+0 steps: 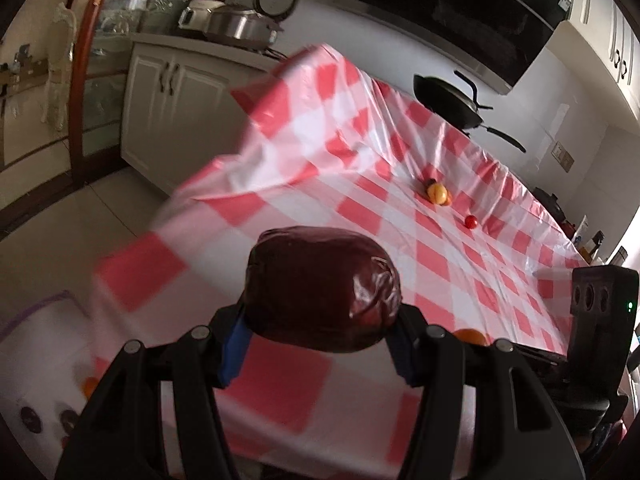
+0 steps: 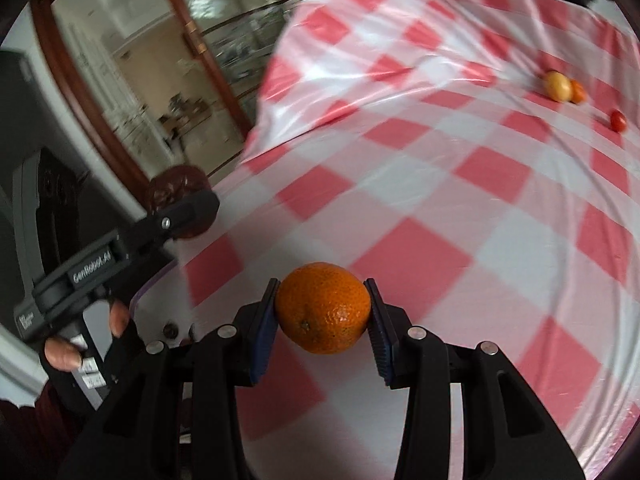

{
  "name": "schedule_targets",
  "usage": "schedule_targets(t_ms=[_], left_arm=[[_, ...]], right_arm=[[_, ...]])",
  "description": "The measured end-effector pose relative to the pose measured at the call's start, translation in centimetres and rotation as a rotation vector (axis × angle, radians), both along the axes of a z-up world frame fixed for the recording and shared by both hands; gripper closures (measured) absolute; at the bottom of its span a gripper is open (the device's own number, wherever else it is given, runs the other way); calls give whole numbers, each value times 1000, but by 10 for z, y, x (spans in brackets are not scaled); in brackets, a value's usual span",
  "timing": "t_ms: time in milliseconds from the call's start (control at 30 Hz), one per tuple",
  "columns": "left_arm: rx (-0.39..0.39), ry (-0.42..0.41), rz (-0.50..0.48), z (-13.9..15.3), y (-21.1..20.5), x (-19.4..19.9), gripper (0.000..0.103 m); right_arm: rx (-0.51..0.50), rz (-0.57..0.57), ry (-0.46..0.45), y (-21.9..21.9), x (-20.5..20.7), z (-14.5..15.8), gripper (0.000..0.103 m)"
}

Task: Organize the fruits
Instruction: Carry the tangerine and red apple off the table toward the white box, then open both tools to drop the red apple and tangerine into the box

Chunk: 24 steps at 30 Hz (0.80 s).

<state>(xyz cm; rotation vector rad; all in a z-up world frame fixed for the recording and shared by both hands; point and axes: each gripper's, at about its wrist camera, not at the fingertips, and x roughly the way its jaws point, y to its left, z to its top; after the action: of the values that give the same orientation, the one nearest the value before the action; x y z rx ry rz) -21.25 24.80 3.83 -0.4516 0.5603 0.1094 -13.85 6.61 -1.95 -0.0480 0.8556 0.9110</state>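
My left gripper (image 1: 320, 320) is shut on a dark red wrinkled date (image 1: 324, 288) and holds it above the checked tablecloth (image 1: 360, 152). My right gripper (image 2: 324, 312) is shut on an orange mandarin (image 2: 324, 308) above the cloth. The left gripper with the date (image 2: 176, 196) shows at the left of the right wrist view. A yellow fruit (image 1: 436, 192) (image 2: 557, 85), an orange fruit behind it (image 2: 578, 91) and a small red tomato (image 1: 471, 221) (image 2: 618, 120) lie far off on the cloth.
A white tray with a purple rim (image 1: 44, 340) holding small fruits sits at the lower left. A black wok (image 1: 448, 100) stands at the table's far edge. Cabinets (image 1: 172, 96) and a glass door (image 2: 152, 80) lie beyond the left edge.
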Motion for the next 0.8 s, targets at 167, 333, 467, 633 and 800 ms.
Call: schedule_targets(t_ms=[167,333,467,633,800], left_arm=[[15,-11,72,1,37,-41,45],[12,-13,177,-7,76,-84,45],[48,45,297,-22,107,-115,45],[18,93,386,-47,138,-141,45],[4,288,442,-94,165,-143,45]], right_arm=[[-25,120,-37,33,-29,1,62],[-49,256,-46,67,-63,-5,61],[-93,398,-124,97,-103,-9,61],[-174,605,-193,133,-158,-27,61],[-346,738,-217,164,-188,-75,61]])
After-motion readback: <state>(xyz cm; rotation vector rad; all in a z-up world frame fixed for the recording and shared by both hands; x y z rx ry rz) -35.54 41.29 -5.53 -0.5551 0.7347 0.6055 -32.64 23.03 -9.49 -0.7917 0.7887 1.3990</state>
